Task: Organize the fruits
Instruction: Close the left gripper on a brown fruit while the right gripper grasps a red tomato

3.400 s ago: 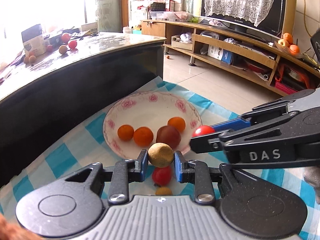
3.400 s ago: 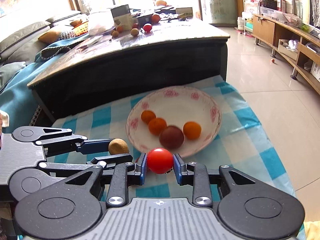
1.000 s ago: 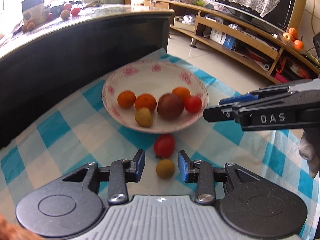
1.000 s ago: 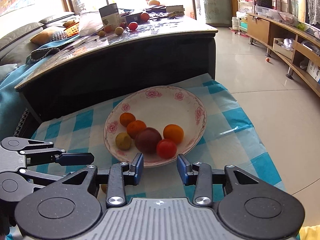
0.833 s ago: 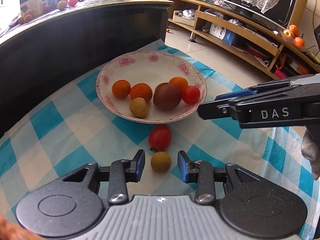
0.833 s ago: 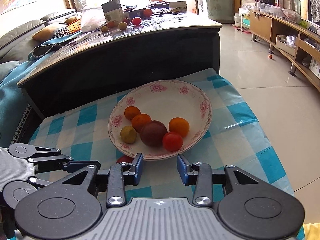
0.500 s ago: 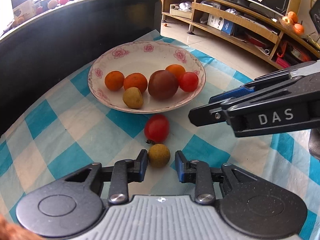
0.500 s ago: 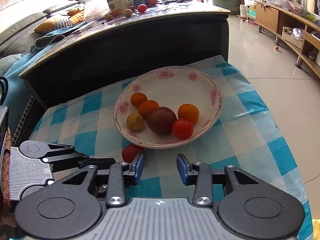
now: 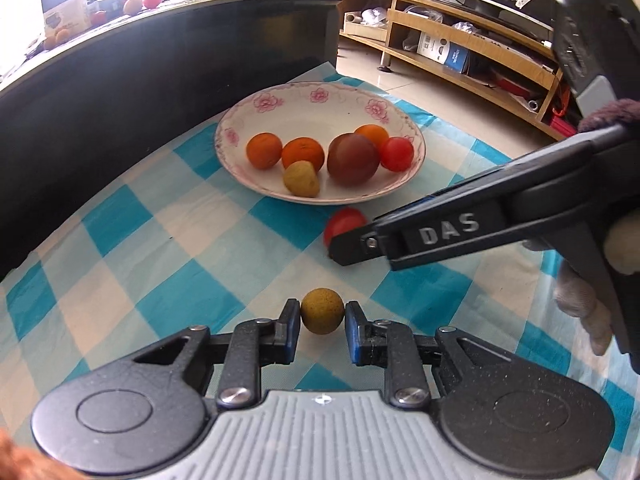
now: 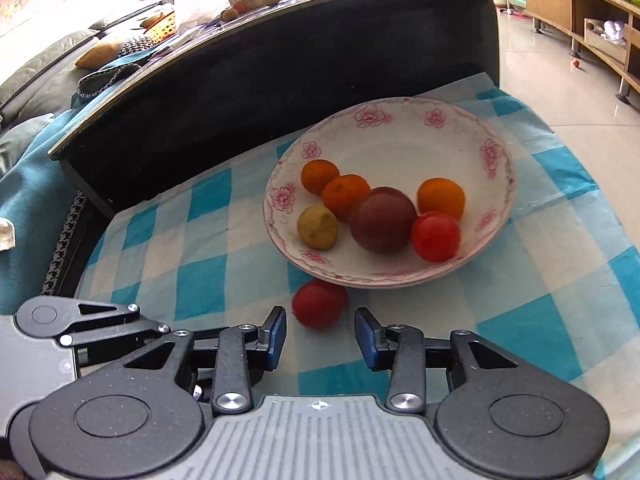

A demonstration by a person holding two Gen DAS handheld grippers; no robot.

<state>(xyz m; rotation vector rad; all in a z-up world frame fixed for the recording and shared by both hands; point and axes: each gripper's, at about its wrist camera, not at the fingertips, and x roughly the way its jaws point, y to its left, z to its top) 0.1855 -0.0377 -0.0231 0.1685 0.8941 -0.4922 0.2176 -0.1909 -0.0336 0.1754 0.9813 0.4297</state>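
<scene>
A white flowered bowl (image 9: 304, 96) (image 10: 400, 120) on the blue checked cloth holds several fruits: oranges, a dark plum (image 9: 353, 159), a red tomato (image 10: 435, 236) and a small brown fruit (image 10: 317, 227). My left gripper (image 9: 322, 320) has its blue pads close on either side of a small brown round fruit (image 9: 322, 316) on the cloth; a thin gap shows on the left side. My right gripper (image 10: 320, 330) is open, with a red tomato (image 10: 319, 303) (image 9: 344, 224) on the cloth just ahead of its pads, in front of the bowl.
A black coffee table (image 10: 280, 40) stands behind the cloth, with more fruit and a box on top. A wooden TV shelf (image 9: 460, 56) lines the far wall across a tiled floor. A sofa (image 10: 44, 64) is at the left.
Both grippers let go of their fruits into the bowl and pulled back. The left gripper closed in around the brown fruit on the cloth. The right gripper dropped towards the red tomato.
</scene>
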